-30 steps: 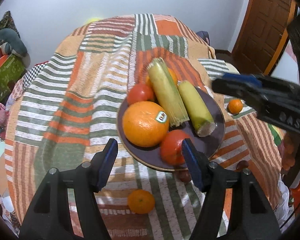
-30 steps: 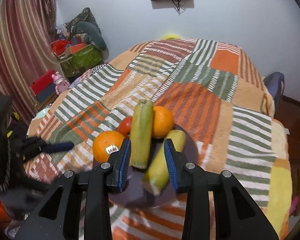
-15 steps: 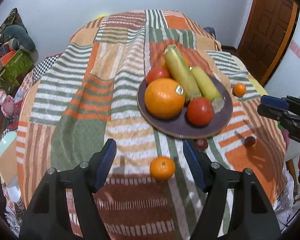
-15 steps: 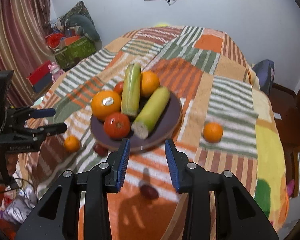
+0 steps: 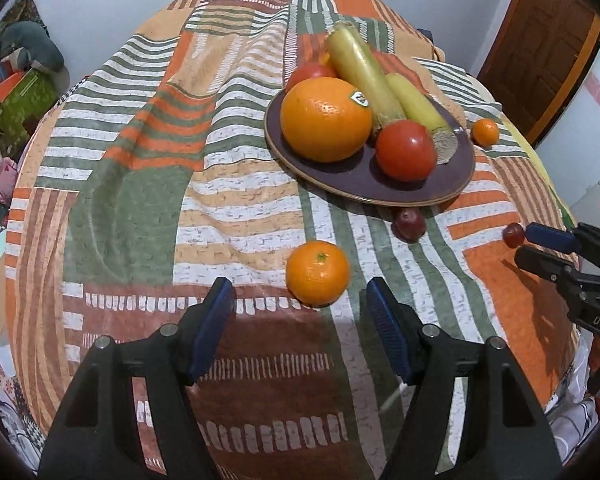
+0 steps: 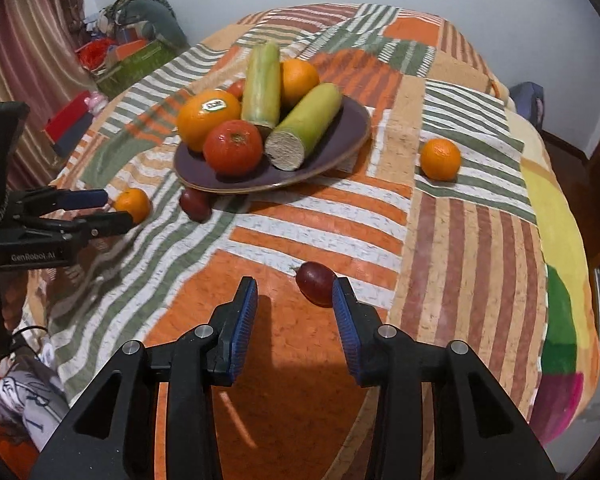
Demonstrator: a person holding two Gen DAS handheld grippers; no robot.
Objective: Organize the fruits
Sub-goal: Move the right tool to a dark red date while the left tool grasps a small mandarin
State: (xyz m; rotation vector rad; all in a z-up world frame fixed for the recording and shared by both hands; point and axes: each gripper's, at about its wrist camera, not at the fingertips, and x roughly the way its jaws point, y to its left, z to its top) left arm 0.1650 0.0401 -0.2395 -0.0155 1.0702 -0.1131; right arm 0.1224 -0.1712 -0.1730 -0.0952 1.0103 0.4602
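Note:
A purple plate point(image 5: 340, 184) holds a big orange point(image 5: 326, 119), a tomato point(image 5: 406, 151) and two long yellow-green stalks point(image 5: 364, 68). A small mandarin point(image 5: 317, 273) lies on the striped cloth just beyond the tips of my left gripper point(image 5: 297, 292), which is open and empty. My right gripper point(image 6: 294, 292) is open too. A dark red fruit point(image 6: 316, 283) lies at its tips, close to the right finger, with no pad pressing on it. Another dark red fruit point(image 6: 195, 204) lies at the plate's front rim. A second mandarin point(image 6: 440, 159) lies right of the plate.
The patchwork cloth point(image 5: 140, 184) covers the whole round top and falls off at every edge. A green box with soft toys point(image 6: 136, 56) stands beyond the far left edge. A wooden door point(image 5: 540, 52) is at the back right.
Both grippers have drawn back from above the plate and come down toward the cloth's near side. The left now faces the small mandarin, the right the dark red fruit.

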